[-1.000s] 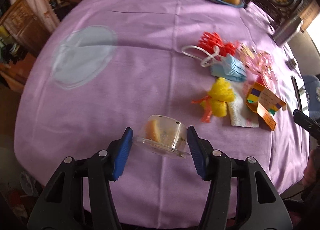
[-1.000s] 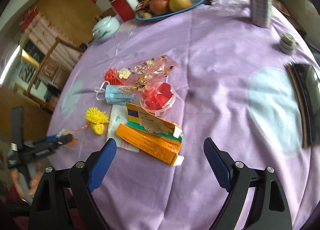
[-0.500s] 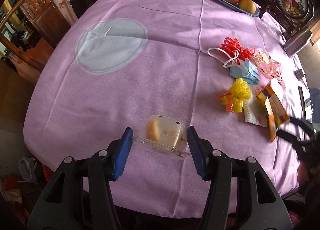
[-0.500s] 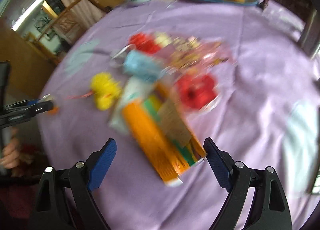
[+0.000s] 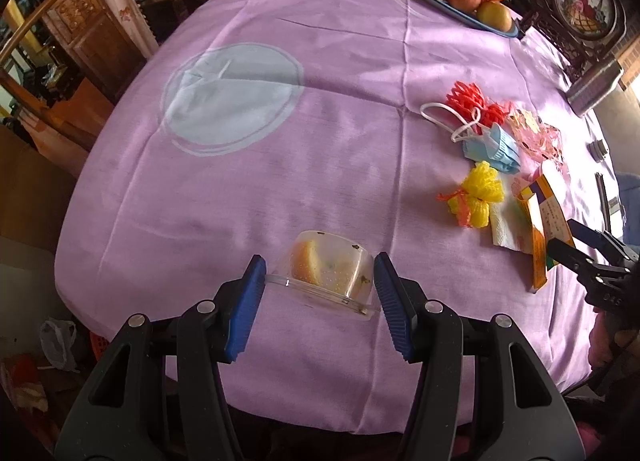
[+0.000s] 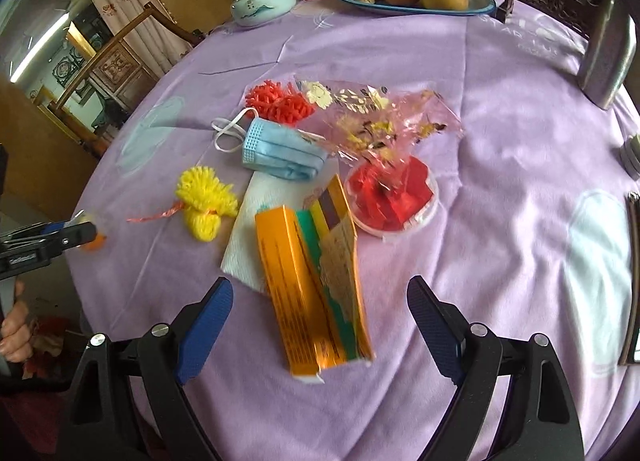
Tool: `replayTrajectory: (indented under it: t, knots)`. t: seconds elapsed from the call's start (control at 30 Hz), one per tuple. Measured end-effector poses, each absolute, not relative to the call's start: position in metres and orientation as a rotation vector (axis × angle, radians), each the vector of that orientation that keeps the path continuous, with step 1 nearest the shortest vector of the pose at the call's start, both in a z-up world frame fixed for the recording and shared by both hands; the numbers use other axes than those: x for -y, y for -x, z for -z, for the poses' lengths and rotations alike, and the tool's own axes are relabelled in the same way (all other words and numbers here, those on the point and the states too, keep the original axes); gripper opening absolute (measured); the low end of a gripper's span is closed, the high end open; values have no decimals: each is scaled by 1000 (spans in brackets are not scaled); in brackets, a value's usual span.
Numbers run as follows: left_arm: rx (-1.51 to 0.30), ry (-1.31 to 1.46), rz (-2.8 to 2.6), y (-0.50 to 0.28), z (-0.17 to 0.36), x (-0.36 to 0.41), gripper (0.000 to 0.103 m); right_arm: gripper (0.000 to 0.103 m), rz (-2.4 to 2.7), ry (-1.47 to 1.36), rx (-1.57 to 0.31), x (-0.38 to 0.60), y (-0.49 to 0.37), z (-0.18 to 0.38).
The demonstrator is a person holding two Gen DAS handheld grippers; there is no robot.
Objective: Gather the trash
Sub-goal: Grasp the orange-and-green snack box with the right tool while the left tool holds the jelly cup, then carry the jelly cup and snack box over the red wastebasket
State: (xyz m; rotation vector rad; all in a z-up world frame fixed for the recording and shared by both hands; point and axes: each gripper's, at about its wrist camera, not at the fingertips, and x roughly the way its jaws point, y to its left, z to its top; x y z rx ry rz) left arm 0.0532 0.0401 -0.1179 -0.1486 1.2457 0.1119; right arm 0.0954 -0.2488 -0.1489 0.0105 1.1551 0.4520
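Up close in the left wrist view, the left hand-held gripper [image 5: 320, 281] clamps a clear plastic cup [image 5: 328, 271] above the purple-clothed desk [image 5: 280, 181]; in the right wrist view, the right hand-held gripper [image 6: 320, 317] gapes wide around an orange carton [image 6: 308, 289] on the desk

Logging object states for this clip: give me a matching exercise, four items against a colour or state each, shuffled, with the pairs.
Items:
1. clear plastic cup
2. face mask
3. mesh fruit sleeve beside the napkin
4. orange carton

States:
A. yellow, tied with a reddish strip
B. lying between the open jaws of the right gripper, not gripped
C. light blue, folded, white ear loops
D. held between the blue pads of the left gripper, food remains inside

Pairs: 1-D, 2-C, 3-A, 4-B
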Motion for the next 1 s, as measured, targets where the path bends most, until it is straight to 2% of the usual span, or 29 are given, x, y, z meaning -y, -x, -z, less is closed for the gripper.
replayTrajectory:
  t: [0.33, 0.37, 0.4, 0.5, 1.0]
  knots:
    - [-1240, 183, -159, -45, 115, -62, 55, 77, -421, 28, -1189, 232, -102, 163]
    - [-1239, 183, -159, -45, 115, -63, 55, 72, -420, 26, -1196, 231, -102, 165]
    - [-1238, 182, -159, -45, 114, -64, 55, 61, -419, 23, -1203, 230, -102, 167]
    - [-1234, 182, -152, -46, 114, -66, 55, 53, -406, 37, -1191, 227, -101, 165]
    - [-1202, 143, -30, -71, 109, -64, 55, 52, -373, -164, -1076, 244, -75, 109]
